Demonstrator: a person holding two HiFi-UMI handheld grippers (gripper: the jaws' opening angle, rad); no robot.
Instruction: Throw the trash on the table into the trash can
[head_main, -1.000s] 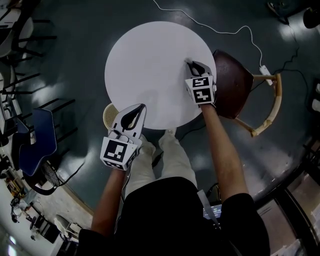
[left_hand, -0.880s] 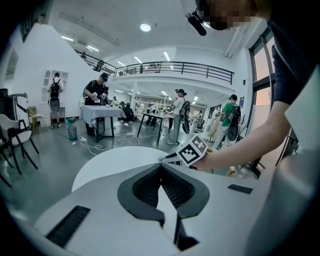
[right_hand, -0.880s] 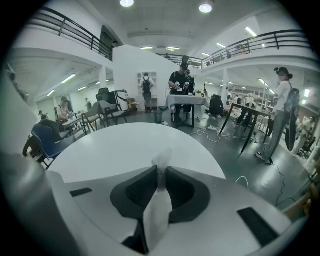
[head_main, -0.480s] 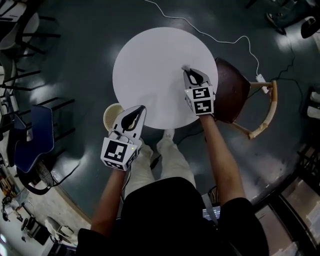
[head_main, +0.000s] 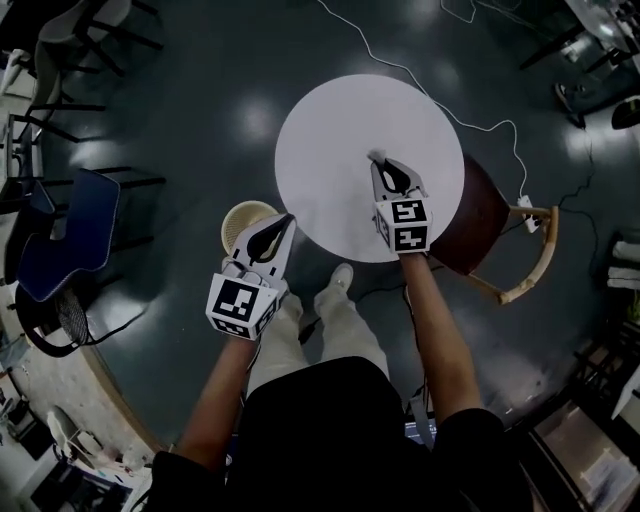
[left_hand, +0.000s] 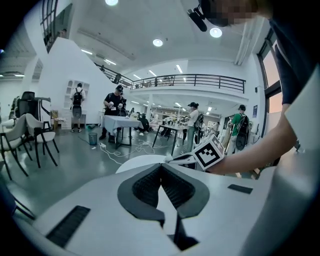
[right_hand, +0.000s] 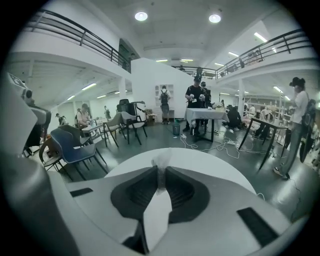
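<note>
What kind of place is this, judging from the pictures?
Probably a large open workspace or lab hall: a railed upper gallery, people standing at work tables, and cables lying on the floor.

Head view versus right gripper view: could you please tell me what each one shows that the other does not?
Only the head view shows the trash can on the floor and the brown chair beside the table. Only the right gripper view shows the white tissue pinched in the right gripper, and people far off. Both show the round white table and a blue chair.
</note>
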